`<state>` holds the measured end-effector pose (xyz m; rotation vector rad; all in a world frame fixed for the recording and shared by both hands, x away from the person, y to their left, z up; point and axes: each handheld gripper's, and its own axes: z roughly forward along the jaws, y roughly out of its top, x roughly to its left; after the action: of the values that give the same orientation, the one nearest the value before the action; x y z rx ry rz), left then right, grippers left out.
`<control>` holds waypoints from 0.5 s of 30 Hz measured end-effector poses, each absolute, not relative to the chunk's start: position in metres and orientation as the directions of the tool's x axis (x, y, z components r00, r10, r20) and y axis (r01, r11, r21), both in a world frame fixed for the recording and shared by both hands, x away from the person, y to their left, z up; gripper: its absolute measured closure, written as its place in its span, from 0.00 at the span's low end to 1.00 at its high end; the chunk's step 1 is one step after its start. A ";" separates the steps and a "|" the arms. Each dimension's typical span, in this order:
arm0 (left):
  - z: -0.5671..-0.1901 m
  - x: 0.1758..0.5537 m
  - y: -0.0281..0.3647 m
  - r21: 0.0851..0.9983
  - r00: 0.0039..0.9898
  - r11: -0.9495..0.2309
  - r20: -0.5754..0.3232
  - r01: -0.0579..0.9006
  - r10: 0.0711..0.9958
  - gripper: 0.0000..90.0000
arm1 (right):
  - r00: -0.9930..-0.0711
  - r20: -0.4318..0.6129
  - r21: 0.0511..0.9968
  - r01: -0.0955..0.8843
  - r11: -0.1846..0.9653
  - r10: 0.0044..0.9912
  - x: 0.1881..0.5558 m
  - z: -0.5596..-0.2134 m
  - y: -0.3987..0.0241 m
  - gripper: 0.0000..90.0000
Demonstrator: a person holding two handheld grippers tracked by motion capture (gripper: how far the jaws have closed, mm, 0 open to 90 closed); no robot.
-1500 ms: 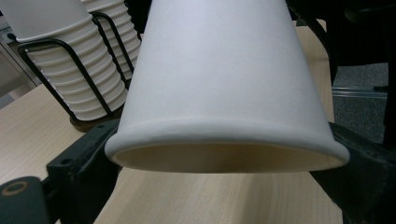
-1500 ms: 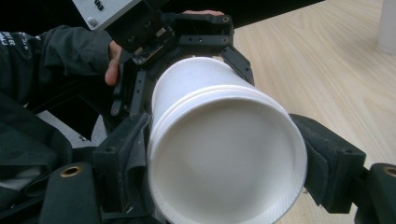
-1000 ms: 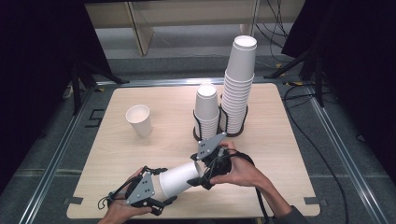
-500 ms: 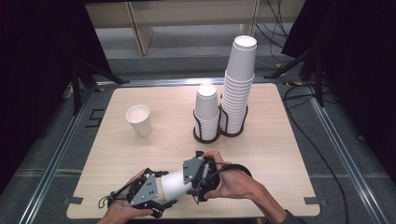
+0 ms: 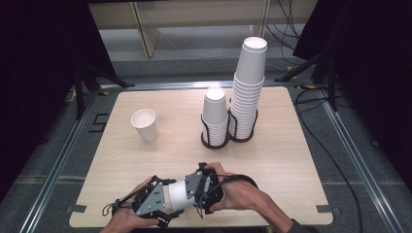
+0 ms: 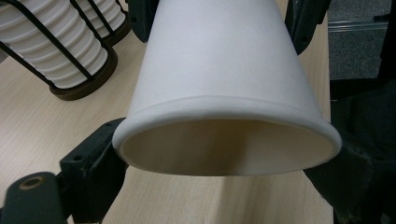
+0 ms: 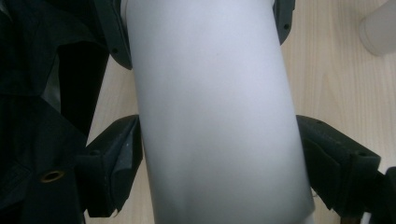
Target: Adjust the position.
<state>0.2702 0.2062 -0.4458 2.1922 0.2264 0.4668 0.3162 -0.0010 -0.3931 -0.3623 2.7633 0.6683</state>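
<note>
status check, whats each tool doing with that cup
Left tool and right tool both clamped on one cup, lying level at the table's near edge; left jaws just closing. Path clear: lone cup and racked stacks stand apart.

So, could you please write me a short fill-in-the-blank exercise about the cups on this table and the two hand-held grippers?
1. The held paper cup lies between the left hand-held gripper and the ____ hand-held gripper.
2. The single cup stands upright at the table's ____ side.
3. The two stacks sit in black wire ____.
4. The taller stack is to the ____ of the shorter stack.

Missing words: right; left; holders; right
</note>
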 end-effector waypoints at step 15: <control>-0.446 0.272 0.207 0.817 0.922 -0.576 0.244 -0.029 0.299 0.10 | -0.931 -0.302 0.405 -0.321 0.856 -0.207 0.319 -0.402 0.001 0.23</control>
<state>0.2716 0.2070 -0.4464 2.1455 0.1917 0.4473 0.3191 0.0006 -0.4016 -0.4024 2.7841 0.6695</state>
